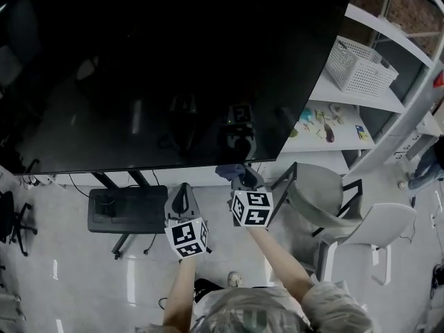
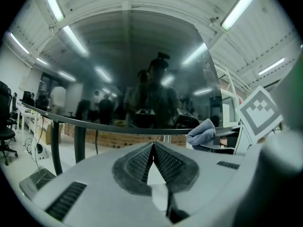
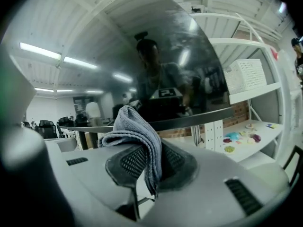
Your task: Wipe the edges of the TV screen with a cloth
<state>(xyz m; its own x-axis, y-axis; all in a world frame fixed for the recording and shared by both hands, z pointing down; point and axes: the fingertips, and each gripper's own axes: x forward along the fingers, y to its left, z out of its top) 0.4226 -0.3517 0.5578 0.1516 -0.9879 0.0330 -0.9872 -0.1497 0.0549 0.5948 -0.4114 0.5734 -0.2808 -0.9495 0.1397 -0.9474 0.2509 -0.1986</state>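
Observation:
A large dark TV screen [image 1: 173, 68] fills the upper head view; its bottom edge [image 1: 166, 166] runs just above both grippers. My right gripper [image 1: 239, 177] is shut on a grey-blue cloth [image 3: 135, 134], and the cloth [image 1: 231, 172] sits right at the bottom edge near the middle. In the left gripper view the cloth [image 2: 202, 133] shows at the right, against the edge. My left gripper [image 1: 182, 194] hangs a little below the edge, shut with nothing between its pads [image 2: 163, 162]. The screen [image 3: 156, 74] mirrors the person and the room.
A white shelf unit [image 1: 361, 103] with a white basket [image 1: 359, 64] and small coloured items [image 1: 320, 125] stands at the right. Grey chairs [image 1: 326, 196] sit close by my right arm. The TV stand base [image 1: 127, 210] rests on the floor; office chairs [image 1: 15, 217] lie far left.

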